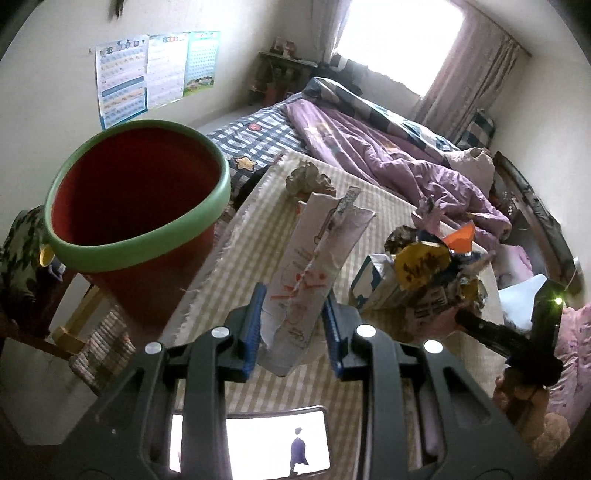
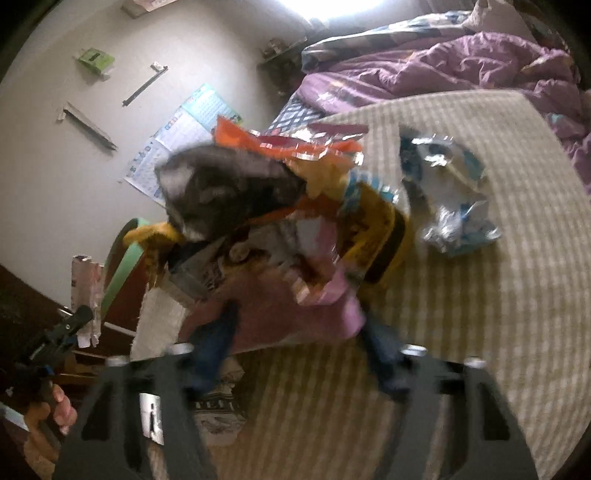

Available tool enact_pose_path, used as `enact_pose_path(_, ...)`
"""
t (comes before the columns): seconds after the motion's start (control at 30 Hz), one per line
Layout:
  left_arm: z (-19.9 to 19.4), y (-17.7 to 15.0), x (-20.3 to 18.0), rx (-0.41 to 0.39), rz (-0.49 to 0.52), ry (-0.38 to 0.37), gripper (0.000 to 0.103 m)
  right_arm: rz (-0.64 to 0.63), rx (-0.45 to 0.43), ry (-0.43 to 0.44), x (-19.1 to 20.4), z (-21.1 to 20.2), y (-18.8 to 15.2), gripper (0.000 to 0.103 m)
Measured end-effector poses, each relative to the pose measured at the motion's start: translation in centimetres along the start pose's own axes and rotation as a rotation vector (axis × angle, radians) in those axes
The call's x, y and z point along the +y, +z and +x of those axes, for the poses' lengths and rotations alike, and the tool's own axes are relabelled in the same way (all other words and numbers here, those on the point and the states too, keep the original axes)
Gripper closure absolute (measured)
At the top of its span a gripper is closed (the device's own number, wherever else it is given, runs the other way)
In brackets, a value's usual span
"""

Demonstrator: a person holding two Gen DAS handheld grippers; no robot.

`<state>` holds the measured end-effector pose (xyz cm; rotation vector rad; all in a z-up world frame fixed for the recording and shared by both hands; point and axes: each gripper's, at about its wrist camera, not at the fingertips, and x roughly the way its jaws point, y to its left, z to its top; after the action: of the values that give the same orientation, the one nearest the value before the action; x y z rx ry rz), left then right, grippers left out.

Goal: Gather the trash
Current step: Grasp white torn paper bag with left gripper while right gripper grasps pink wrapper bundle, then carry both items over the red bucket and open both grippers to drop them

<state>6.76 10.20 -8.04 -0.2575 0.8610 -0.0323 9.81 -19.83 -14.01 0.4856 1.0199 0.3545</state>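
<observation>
Torn paper carton strip is pinched in the left gripper, lifted beside the red bin. Right gripper looks clamped on a wad of snack wrappers, blurry though. Next up, I'd guess: swing over the rim and drop.

A rumpled purple quilt lies across the bed beside a blue-and-white checked blanket with a yellow star patch. A beige checked woven cloth covers the near part of the bed. Three colourful paper charts hang on the white wall. A pinkish curtain flanks the bright window.
</observation>
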Motion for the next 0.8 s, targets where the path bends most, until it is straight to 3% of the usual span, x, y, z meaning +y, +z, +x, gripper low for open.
enact_pose_path(0.03,-0.1,-0.1,-0.1,-0.002,0.003,0.002,0.074,0.008,0.006,0.009,-0.1,0.1,-0.1,0.070)
enact_pose_path(0.07,-0.3,-0.2,-0.1,-0.002,0.005,0.001,0.074,0.015,0.011,0.016,-0.3,0.1,-0.2,0.076)
enact_pose_path(0.13,-0.2,-0.2,-0.2,0.000,0.004,-0.004,0.074,0.024,0.003,0.028,-0.4,-0.3,-0.4,0.080)
enact_pose_path(0.57,-0.1,0.4,-0.1,-0.006,-0.001,-0.030,0.074,0.030,-0.153,0.026,-0.2,-7.8,-3.2,0.085)
enact_pose_path(0.8,-0.4,0.4,0.2,-0.020,0.015,-0.017,0.074,-0.086,-0.272,0.012,3.7,-10.6,-3.3,0.085)
